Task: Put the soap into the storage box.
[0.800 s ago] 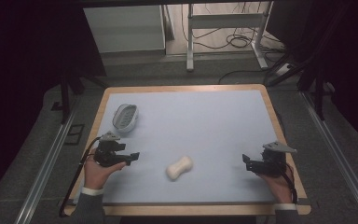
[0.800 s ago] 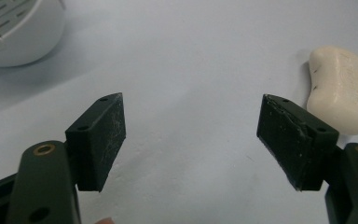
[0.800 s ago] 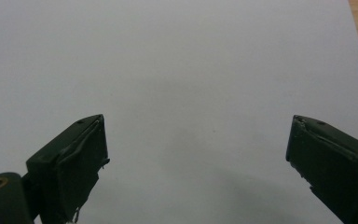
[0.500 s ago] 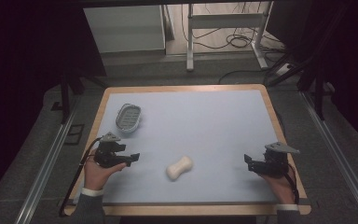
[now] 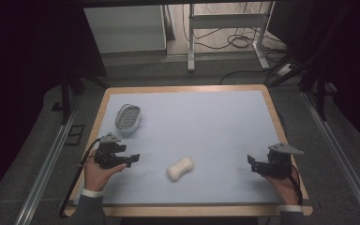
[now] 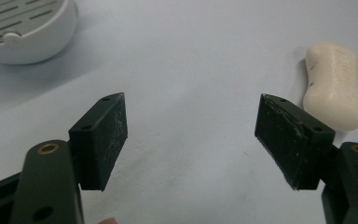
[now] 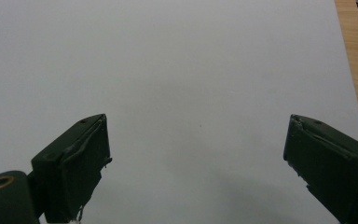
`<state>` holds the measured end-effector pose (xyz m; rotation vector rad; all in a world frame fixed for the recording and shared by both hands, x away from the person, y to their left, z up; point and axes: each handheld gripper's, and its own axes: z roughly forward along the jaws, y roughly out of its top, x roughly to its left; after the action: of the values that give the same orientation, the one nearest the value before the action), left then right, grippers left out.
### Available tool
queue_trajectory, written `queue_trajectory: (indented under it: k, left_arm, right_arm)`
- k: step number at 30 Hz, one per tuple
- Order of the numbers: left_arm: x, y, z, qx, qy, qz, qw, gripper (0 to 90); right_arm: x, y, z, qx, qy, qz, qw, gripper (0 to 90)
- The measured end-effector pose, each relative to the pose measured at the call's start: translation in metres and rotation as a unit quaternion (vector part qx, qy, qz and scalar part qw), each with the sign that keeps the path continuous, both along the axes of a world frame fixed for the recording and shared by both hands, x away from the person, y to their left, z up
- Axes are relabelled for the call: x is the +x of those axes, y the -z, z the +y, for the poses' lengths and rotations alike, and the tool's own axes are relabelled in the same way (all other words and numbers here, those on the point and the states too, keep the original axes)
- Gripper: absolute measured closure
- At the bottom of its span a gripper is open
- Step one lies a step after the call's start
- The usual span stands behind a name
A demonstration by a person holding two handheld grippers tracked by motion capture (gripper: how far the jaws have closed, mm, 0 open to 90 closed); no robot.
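Resting near the front edge of the table (image 5: 187, 98), both grippers sit with their jaws spread wide and nothing between them. The left gripper (image 5: 130, 158) is closest to the soap bar (image 5: 180, 168), a pale, waisted bar lying flat on the light mat, near the front and slightly left of centre. In the left gripper view the soap bar (image 6: 334, 86) lies beyond and outside one jaw, not in the gap, so a straight push forward would likely clip its end and shove it aside rather than enclose it. The soap dish (image 5: 128, 117) stands well apart from the bar, toward the far left of the mat; in the left gripper view its slotted top and rounded wall (image 6: 25, 32) show at the upper corner.

The likely work is to carry the bar into that dish. A soap bar is smooth and rounded, so a grip across its bulging ends could squeeze it out of the pads; a grip at the narrow waist looks safer. The dish appears light, so a bar set down on its rim could tip or slide it. The right gripper (image 5: 257, 164) faces bare mat in its own view and is well apart from the bar, so it seems poorly placed to steady anything.
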<state>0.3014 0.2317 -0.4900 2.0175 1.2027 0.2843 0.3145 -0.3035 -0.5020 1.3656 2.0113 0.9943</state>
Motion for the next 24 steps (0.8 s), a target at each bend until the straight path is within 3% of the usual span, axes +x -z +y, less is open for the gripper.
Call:
queue_trajectory:
  k: [7,16,24]
  left_arm:
    - [-0.004,-0.008,-0.005,0.003,0.013,-0.012,0.9998,25.1]
    - [-0.003,-0.014,-0.015,0.027,0.031,-0.014,0.9991,24.8]
    - [-0.003,-0.023,-0.023,0.031,0.044,-0.011,0.9985,22.5]
  right_arm:
    - [0.000,0.001,0.000,-0.004,-0.001,0.004,1.0000,7.0]
    - [-0.002,-0.001,-0.001,-0.001,-0.006,0.003,1.0000,7.0]
    - [-0.005,-0.006,-0.008,0.020,0.000,0.001,0.9998,7.0]
